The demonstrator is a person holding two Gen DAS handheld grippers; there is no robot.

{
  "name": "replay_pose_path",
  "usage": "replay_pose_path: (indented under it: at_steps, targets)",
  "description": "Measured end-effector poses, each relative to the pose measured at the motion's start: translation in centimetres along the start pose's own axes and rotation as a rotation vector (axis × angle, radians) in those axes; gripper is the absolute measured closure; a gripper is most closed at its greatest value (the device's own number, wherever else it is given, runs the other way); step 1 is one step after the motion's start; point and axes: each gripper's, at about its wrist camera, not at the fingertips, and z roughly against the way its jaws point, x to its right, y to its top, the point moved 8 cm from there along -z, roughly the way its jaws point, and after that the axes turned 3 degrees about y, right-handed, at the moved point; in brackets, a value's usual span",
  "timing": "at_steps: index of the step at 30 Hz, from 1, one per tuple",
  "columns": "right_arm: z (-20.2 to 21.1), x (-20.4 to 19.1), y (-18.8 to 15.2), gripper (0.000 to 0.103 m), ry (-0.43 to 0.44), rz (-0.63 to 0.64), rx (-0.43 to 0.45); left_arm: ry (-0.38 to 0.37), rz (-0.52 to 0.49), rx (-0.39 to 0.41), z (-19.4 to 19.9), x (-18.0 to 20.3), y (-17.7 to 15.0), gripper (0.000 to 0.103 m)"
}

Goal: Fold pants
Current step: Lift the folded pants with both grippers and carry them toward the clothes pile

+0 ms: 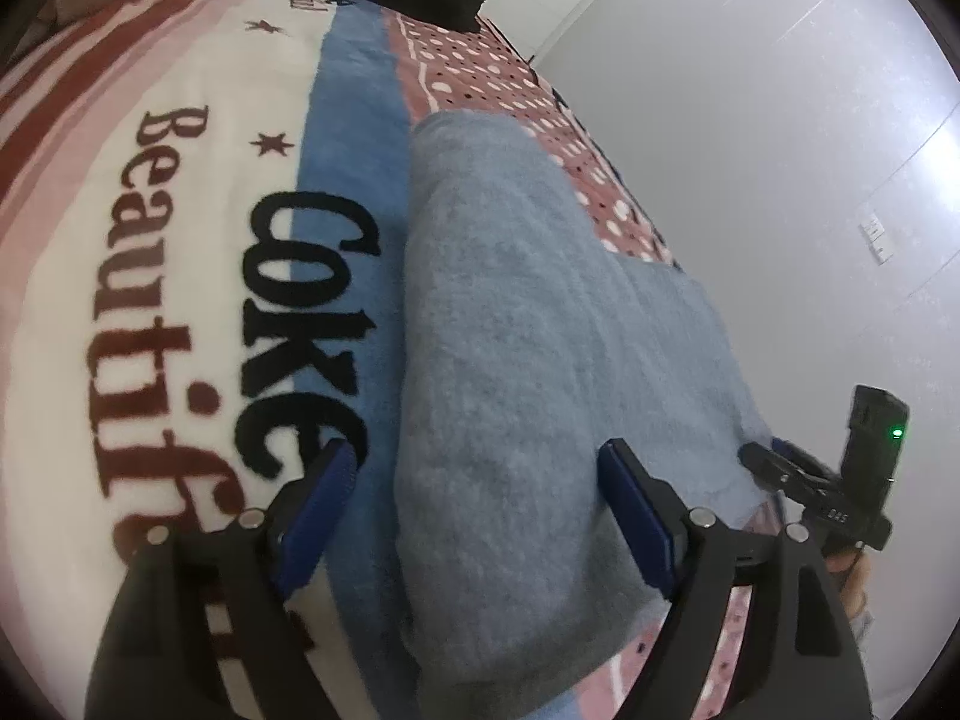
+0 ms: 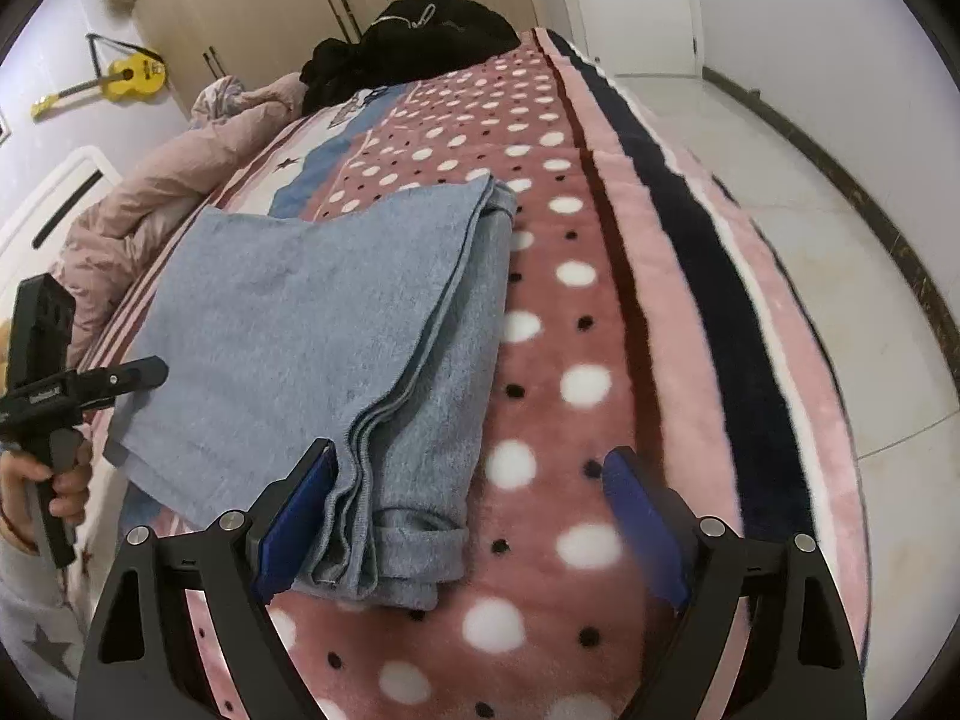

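The grey-blue pants (image 1: 510, 330) lie folded in a thick flat stack on the blanket-covered bed; in the right wrist view the pants (image 2: 312, 330) show stacked layer edges along their right side. My left gripper (image 1: 480, 480) is open, its jaws standing either side of the near end of the fold, empty. My right gripper (image 2: 474, 492) is open and empty, its left pad (image 2: 300, 516) beside the waistband end, the right pad over the dotted blanket. The right gripper also shows in the left wrist view (image 1: 840, 474), and the left gripper in the right wrist view (image 2: 78, 387).
The bed's blanket (image 2: 570, 330) has pink dotted, blue and white lettered zones. Black clothing (image 2: 420, 42) is heaped at the far end, a pink quilt (image 2: 156, 180) at the left. The bed edge and tiled floor (image 2: 810, 210) lie to the right. Wardrobes and a yellow guitar (image 2: 120, 81) stand behind.
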Motion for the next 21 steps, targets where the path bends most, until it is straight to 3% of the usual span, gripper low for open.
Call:
replay_pose_path:
  at_steps: [5,8,10,13,15,17,21]
  targets:
    - [0.0,-0.6,1.7,0.018,0.162,-0.077,-0.016,-0.053,0.073,-0.001,-0.9,-0.2,0.8,0.024]
    - [-1.7,-1.2,2.2,0.020,0.274,-0.108,-0.084,-0.108,0.094,-0.037,-2.0,0.5,1.2,0.034]
    - [-3.1,-1.7,2.1,0.029,0.311,-0.106,-0.131,-0.088,0.089,-0.046,-2.5,0.6,1.3,0.035]
    - [-4.0,-2.6,2.2,0.036,0.322,-0.084,-0.143,-0.059,0.070,-0.045,-2.3,1.0,1.2,0.050]
    - [-3.7,-3.3,2.3,0.059,0.328,-0.088,-0.130,-0.032,0.051,-0.038,-1.9,1.4,1.2,0.059]
    - [-3.0,-4.0,2.3,0.073,0.308,-0.068,-0.108,-0.005,0.022,-0.025,-1.1,2.2,1.1,0.068]
    - [-0.4,-5.7,2.4,0.079,0.296,-0.029,-0.064,0.044,-0.045,0.007,0.7,4.2,0.8,0.076]
